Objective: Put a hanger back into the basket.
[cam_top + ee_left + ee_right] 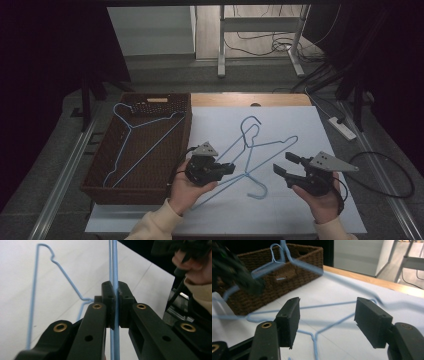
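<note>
The table (280, 99) was wooden, its far edge bare; a white sheet (295, 200) covered most of it; a brown wicker basket (107, 186) sat at the left; two blue wire hangers (270, 145) lay crossed on the sheet.

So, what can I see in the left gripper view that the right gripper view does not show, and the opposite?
The left gripper view alone shows the left gripper with its jaws shut on the thin wire of a blue hanger. The right gripper view alone shows the right gripper with its jaws wide apart and nothing between them, and a brown wicker basket with another hanger leaning in it. Both show blue hanger wire over the white table cover.
</note>
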Demonstrator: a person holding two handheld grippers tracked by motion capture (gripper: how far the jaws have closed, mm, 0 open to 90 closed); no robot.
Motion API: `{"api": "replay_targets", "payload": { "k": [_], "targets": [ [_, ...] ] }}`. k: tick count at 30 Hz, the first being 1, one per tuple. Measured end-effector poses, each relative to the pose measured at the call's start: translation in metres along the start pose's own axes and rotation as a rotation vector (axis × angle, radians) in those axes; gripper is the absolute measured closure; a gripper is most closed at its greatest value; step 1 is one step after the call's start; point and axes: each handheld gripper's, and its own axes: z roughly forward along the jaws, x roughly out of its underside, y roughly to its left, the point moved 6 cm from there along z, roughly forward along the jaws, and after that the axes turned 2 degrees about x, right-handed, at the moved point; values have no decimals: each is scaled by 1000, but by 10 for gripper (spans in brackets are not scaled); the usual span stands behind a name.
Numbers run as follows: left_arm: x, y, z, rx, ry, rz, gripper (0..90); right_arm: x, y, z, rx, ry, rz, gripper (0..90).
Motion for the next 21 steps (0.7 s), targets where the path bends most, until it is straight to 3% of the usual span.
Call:
{"api": "replay_targets", "payload": {
  "k": [8,14,21],
  "targets": [
    [-11,11,-35,-17,-66,-11,857,22,-13,7,26,60,8,357],
    [-17,15,-63,-19,-112,16,857,29,-22,9,41,81,14,346],
    [-20,25,-94,-63,-156,34,857,34,-25,11,43,104,20,346]
  ]
}}
